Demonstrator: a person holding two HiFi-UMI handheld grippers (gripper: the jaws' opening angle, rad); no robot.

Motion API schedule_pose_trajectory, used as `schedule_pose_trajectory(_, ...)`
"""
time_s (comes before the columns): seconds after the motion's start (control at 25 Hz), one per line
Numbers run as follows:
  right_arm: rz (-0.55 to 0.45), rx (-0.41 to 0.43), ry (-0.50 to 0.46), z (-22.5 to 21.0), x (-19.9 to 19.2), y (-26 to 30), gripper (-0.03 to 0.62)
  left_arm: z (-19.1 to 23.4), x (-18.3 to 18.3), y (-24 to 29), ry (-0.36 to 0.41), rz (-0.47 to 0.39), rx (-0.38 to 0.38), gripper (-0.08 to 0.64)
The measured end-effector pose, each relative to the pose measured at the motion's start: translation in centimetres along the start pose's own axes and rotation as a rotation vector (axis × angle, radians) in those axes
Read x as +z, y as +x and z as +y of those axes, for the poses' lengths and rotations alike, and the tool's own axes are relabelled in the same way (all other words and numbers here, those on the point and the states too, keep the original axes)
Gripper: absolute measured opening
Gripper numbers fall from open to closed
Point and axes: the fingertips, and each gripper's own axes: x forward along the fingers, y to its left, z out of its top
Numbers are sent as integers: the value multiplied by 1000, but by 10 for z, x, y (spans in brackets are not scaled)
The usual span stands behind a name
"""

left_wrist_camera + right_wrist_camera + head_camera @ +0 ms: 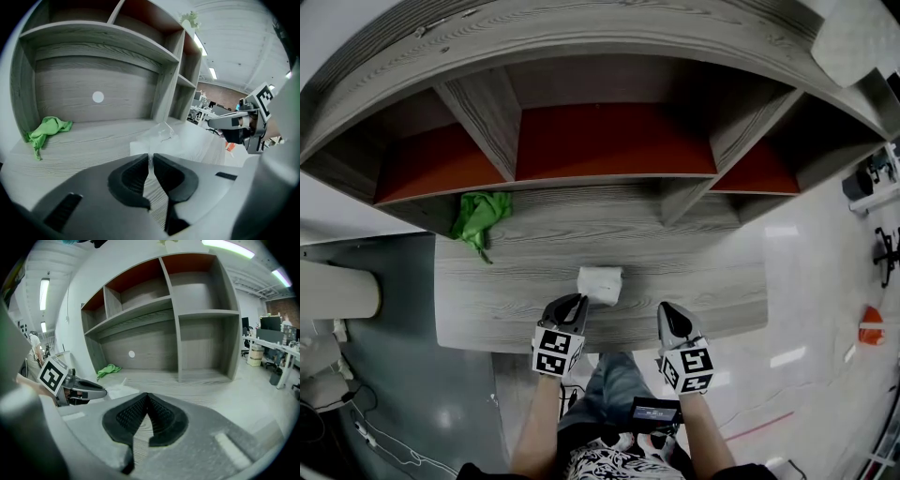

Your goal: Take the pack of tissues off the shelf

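Shelf unit (487, 112): grey wood-grain, open compartments, the upper ones backed in red. A tabletop (703, 281) of the same wood ran out from its foot toward the person.

Pack of tissues (600, 284): found off the compartments, resting on the tabletop near its front edge, about midway along. The left gripper view showed it as a pale pack in clear wrapper (173, 140), directly ahead of the jaws. The right gripper view showed it to the left (112, 391).

Left gripper (575, 302): at the near-left corner of the pack, pointing downward. Its jaws (150, 157) were almost together, with a thin flap of the wrapper caught between the tips. The same gripper appeared in the right gripper view (96, 392) with its nose at the pack.

Right gripper (668, 311): over the front edge of the tabletop, to the right of the pack and apart from it. Its jaws (146, 397) were closed tip to tip, and only bare wood showed beyond them.

Green cloth (481, 216): crumpled at the left end of the tabletop against the shelf unit, well apart from the pack (47, 129)
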Motion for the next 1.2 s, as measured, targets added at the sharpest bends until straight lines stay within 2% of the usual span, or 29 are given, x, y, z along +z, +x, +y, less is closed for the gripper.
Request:
schedule_pose_trajectory(0.28, -4, -1, 2, -3, 4, -2, 3, -2, -4, 5, -7, 12, 11, 48)
schedule_pose_trajectory(0.84, 4, 25, 7, 1, -1, -2, 3, -6, -17, 14, -75, 37, -8, 155)
schedule_pose_trajectory(1.2, 3, 31, -6, 4, 2, 1, 3, -5, -12, 13, -84, 24, -8, 166)
